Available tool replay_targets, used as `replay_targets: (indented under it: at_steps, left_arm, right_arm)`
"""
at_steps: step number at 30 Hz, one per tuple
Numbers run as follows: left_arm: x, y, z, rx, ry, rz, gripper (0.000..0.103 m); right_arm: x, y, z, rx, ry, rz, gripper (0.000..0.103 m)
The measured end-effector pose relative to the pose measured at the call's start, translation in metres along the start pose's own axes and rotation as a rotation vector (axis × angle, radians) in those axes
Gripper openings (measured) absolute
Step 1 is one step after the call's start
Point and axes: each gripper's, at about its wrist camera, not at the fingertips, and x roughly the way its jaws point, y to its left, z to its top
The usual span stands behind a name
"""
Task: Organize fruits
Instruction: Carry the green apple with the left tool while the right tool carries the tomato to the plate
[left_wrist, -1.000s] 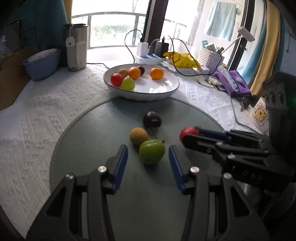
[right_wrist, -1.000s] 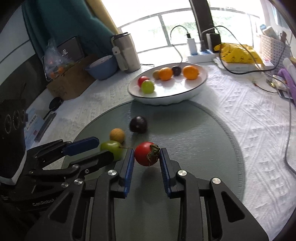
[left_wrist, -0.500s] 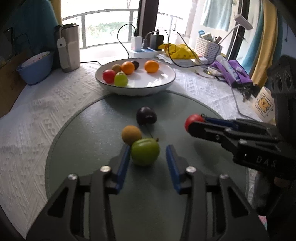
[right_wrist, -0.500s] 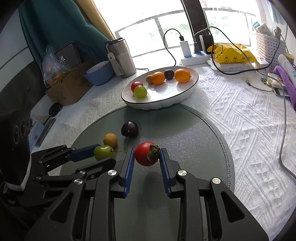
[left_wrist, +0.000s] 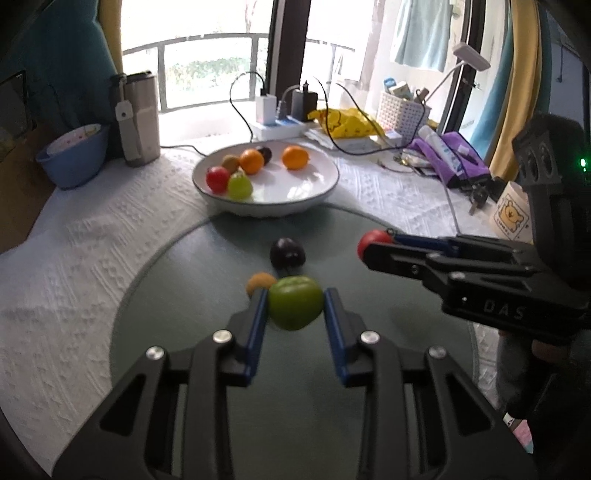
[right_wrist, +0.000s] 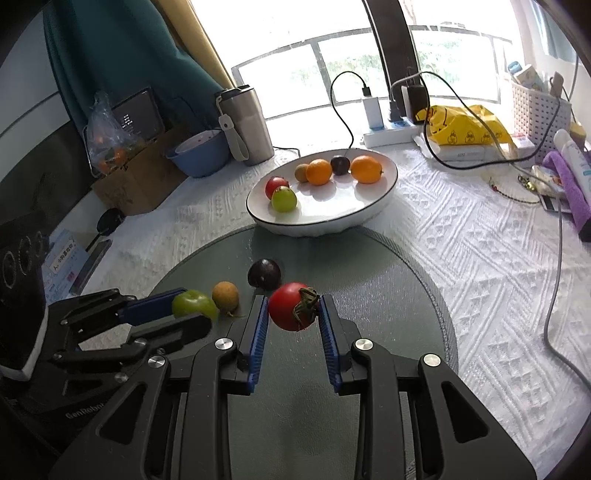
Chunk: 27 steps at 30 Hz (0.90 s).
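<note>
My left gripper (left_wrist: 294, 303) is shut on a green fruit (left_wrist: 294, 302) and holds it above the round grey mat (left_wrist: 177, 306). My right gripper (right_wrist: 291, 308) is shut on a red tomato (right_wrist: 290, 305) with a green stem, also above the mat. In the right wrist view the left gripper shows at the left with the green fruit (right_wrist: 192, 303). A dark plum (left_wrist: 287, 252) and a small yellow-brown fruit (left_wrist: 258, 282) lie on the mat. A white bowl (left_wrist: 317, 188) at the back holds several fruits: oranges, a red one, a green one.
A steel tumbler (left_wrist: 138, 118) and a blue bowl (left_wrist: 72, 162) stand at the back left. A power strip with cables (left_wrist: 280, 122), a yellow bag (left_wrist: 343, 123), a white basket (left_wrist: 402, 112) and purple cloth (left_wrist: 458, 155) crowd the back right. A cardboard box (right_wrist: 136, 177) stands left.
My left gripper has closed on the green fruit and lifted it off the mat. My right gripper has kept hold of the tomato and risen slightly.
</note>
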Motion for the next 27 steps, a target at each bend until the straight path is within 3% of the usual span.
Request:
replay_targets:
  at_steps: [12, 27]
  left_arm:
    - [-0.004, 0.010, 0.025, -0.005, -0.046, 0.019, 0.032]
    - [0.028, 0.011, 0.064, 0.029, -0.046, 0.016, 0.032]
  right_arm:
    - [-0.003, -0.008, 0.020, -0.007, -0.028, -0.011, 0.030]
    - [0.018, -0.040, 0.053, 0.011, -0.038, -0.019, 0.030]
